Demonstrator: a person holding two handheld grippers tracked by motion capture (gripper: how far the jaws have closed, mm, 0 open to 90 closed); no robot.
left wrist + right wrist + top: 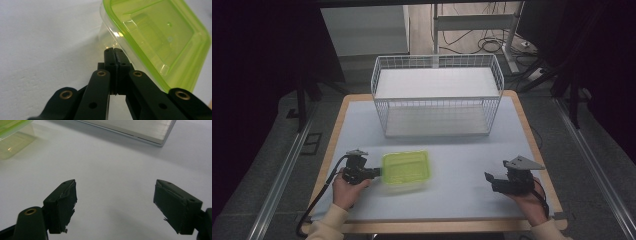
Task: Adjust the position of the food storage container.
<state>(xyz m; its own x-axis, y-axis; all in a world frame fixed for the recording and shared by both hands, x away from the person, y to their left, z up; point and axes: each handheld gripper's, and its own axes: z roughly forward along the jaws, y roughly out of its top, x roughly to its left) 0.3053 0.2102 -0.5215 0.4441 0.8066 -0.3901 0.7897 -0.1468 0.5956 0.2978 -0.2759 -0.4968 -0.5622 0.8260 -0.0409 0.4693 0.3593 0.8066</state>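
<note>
The table (472, 165) is the largest thing here, a pale sheet with a wooden edge showing at its left, right and near sides. On its far half stands a white wire basket (437, 107), open at the top, its near wall a grid and its floor bare.

Nearer, left of the middle, is a clear box with a green lid (406, 169). It looks lifted at an angle rather than resting flat, and its outline in the high view is blurred. The left gripper (380, 173) has it by the left rim: in the left gripper view the two jaws are pressed together with the lid's edge (117, 35) pinched at their tips. The right gripper (488, 178) rests near the right edge of the table, jaws spread wide with nothing between them, well apart from the box.

The step in hand looks like carrying the box toward the basket. The next move would call for raising it above the basket's near rim, then going forward and down inside. A pinch on one edge leaves the box free to swing or slip, so a steady, level lift seems wise.

Open room is good: bare table lies between box and basket, and the basket's floor is free. The near rim is the one edge to clear.
</note>
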